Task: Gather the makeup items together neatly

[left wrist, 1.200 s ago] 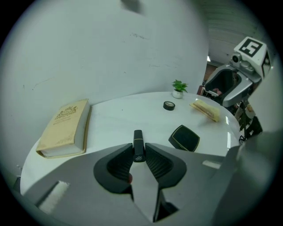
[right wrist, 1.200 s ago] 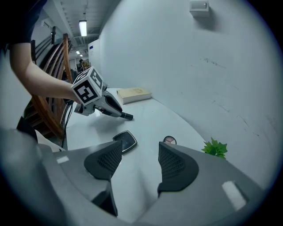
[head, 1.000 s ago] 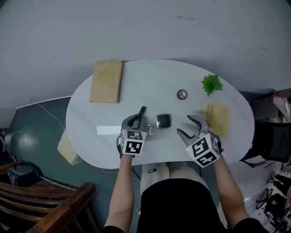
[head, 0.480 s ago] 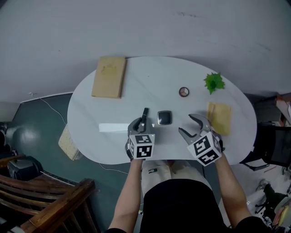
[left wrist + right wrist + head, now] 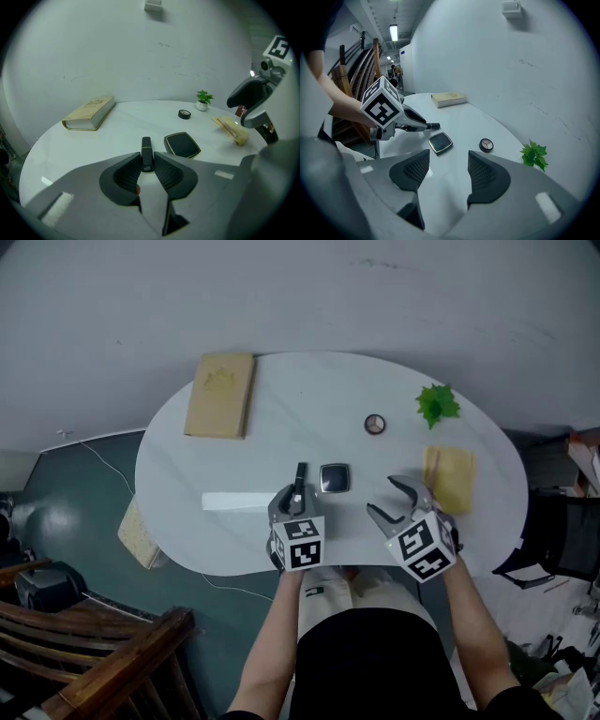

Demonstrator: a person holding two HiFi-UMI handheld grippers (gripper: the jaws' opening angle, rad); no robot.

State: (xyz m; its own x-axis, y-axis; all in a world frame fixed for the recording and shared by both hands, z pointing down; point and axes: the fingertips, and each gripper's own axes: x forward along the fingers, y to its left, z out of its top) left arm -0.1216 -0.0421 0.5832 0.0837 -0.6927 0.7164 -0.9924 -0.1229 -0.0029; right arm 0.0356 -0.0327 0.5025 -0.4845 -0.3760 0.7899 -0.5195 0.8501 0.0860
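Three makeup items are on show, and one is in hand: a slim black tube (image 5: 146,152) is pinched at its near end by the left gripper (image 5: 147,164), jaws clamped on it, with the rest of the tube poking forward. It sits just beside a square compact (image 5: 334,478), on that compact's left, not quite touching. Whether the tube's far end rests on the surface, I can't tell. A little round pot (image 5: 375,424) lies well apart, further back towards the plant.

By my reckoning the step in hand is bringing the tube alongside the compact. The next move calls for setting it down parallel to the compact's edge and letting go cleanly so it doesn't roll. After that the round pot needs fetching over to join them. The right gripper (image 5: 449,164) hovers near the table's front edge, jaws spread wide with nothing between them, well placed for that reach.

All this lies on a white oval table (image 5: 291,409). A tan book (image 5: 220,396) lies at its back left, a small green plant (image 5: 437,404) at back right, a tan pad (image 5: 450,479) to the right, and a white strip (image 5: 234,502) to the left of the tube. A plain grey wall (image 5: 300,296) stands behind, a dark teal floor (image 5: 84,493) lies below, and a wooden chair (image 5: 122,662) stands at the near left.
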